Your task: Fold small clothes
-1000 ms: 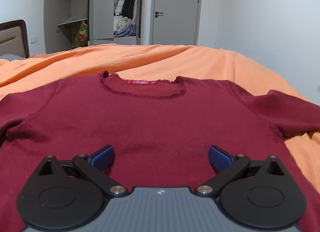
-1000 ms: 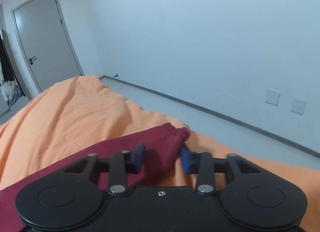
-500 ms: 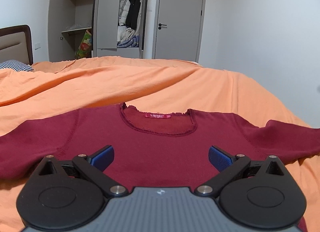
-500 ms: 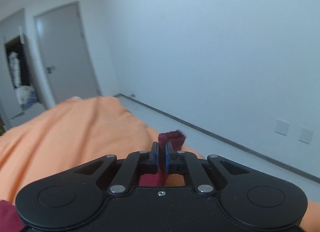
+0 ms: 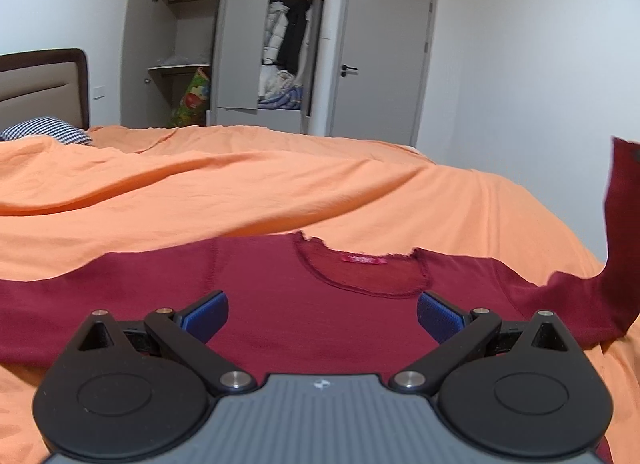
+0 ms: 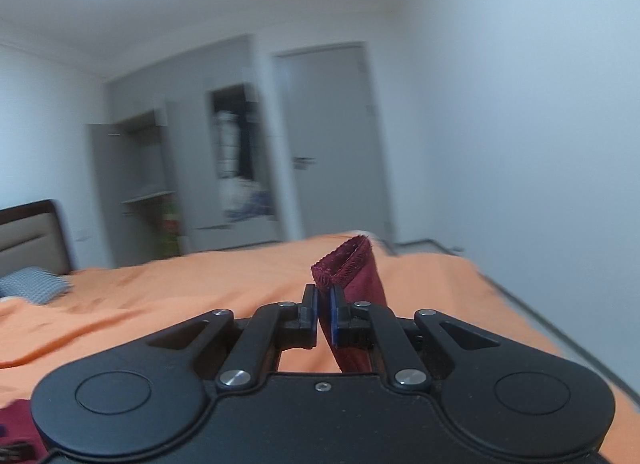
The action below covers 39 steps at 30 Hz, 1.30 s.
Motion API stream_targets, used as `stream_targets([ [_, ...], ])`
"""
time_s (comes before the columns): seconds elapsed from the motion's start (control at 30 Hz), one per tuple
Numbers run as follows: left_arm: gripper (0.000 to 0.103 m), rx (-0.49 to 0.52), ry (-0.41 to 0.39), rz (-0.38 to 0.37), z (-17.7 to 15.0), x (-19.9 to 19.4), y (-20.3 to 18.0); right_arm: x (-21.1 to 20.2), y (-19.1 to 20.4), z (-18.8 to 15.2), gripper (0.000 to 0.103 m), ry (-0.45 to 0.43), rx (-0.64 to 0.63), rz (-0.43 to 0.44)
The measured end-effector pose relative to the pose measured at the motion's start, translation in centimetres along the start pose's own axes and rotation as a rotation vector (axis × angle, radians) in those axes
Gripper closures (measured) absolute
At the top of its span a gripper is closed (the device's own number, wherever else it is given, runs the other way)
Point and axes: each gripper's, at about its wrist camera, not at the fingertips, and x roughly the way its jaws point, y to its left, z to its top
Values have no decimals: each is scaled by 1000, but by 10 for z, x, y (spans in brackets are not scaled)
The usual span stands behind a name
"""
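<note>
Now we see a dark red sweater (image 5: pixel 304 304) lying flat on the orange bed (image 5: pixel 240 191); our right hand-held gripper (image 6: pixel 324 310) pinches its raised sleeve cuff (image 6: pixel 346 264), our left hand-held gripper (image 5: pixel 322 314) spread wide above it.

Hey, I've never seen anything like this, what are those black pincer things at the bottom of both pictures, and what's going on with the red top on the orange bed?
Those are two hand-held grippers, one in each of a person's hands, each carrying a camera that looks forward along its two fingers. One picture comes from the left gripper, whose blue-padded fingers are spread open over a dark red knit sweater lying front-up on the orange bedspread. The other comes from the right gripper, shut on the sweater's sleeve cuff and holding it above the bed; the raised sleeve also shows at the left picture's right edge. Behind stand an open grey wardrobe and a closed door.
</note>
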Motion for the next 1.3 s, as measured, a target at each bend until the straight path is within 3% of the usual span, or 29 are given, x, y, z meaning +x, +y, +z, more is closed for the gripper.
stream_targets([
  [0.3, 0, -73, -34, 86, 4, -22, 58, 26, 139, -17, 97, 63, -26, 267],
  [0.57, 0, -136, -34, 166, -1, -31, 108, 32, 252, -82, 97, 206, -72, 394],
  [0.73, 0, -160, -27, 198, -6, -32, 127, 29, 296, -128, 97, 297, -139, 424],
  [0.9, 0, -174, -18, 206, -12, -32, 133, 38, 305, -166, 94, 397, -189, 436],
  [1.0, 0, -176, -13, 204, -15, -30, 132, 32, 308, -178, 83, 428, -188, 452],
  [1.1, 0, -179, -7, 194, -15, -27, 128, 27, 302, -178, 60, 450, -159, 472],
  [1.17, 0, -184, -6, 181, -16, -24, 125, 21, 292, -174, 38, 456, -149, 474],
  [1.3, 0, -173, 8, 150, -18, -10, 112, 12, 259, -159, 13, 449, -132, 496],
])
